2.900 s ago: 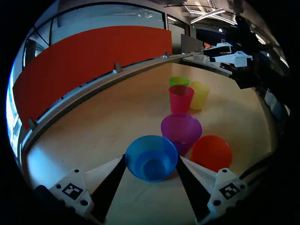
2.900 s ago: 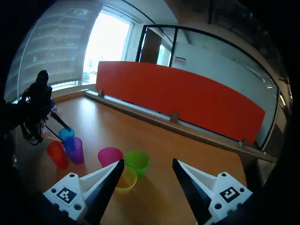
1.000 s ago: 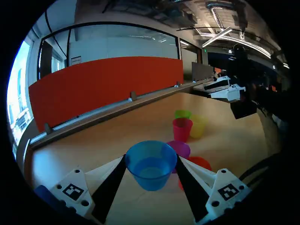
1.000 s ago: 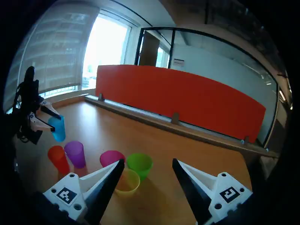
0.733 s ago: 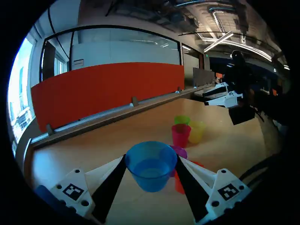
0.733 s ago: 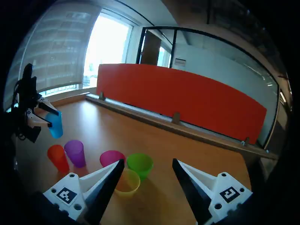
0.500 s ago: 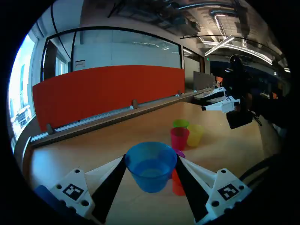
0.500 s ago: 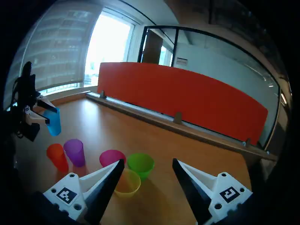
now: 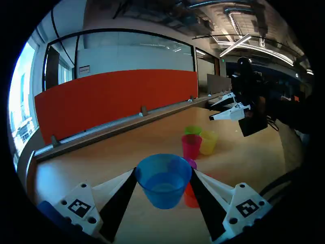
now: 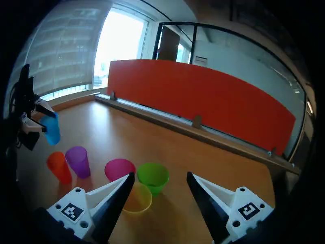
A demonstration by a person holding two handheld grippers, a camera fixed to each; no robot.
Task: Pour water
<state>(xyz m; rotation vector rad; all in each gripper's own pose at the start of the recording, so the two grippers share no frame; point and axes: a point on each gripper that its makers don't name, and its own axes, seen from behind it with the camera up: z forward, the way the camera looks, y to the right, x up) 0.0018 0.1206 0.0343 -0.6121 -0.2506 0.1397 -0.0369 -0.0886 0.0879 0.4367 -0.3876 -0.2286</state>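
Jaws of left gripper [image 9: 163, 171] gripping blue cup [image 9: 163, 188], now lifted higher

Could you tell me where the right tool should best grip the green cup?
Probably its upper wall, approached from its free right side: the green cup stands upright and tapers downward, with pink cup and yellow cup crowding its left and front.

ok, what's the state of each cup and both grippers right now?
left gripper, shut on blue cup
blue cup, held above the table, upright, some water inside
right gripper, open, empty
orange cup, upright on table
purple cup, upright on table
pink cup, upright on table
green cup, upright on table
yellow cup, upright on table
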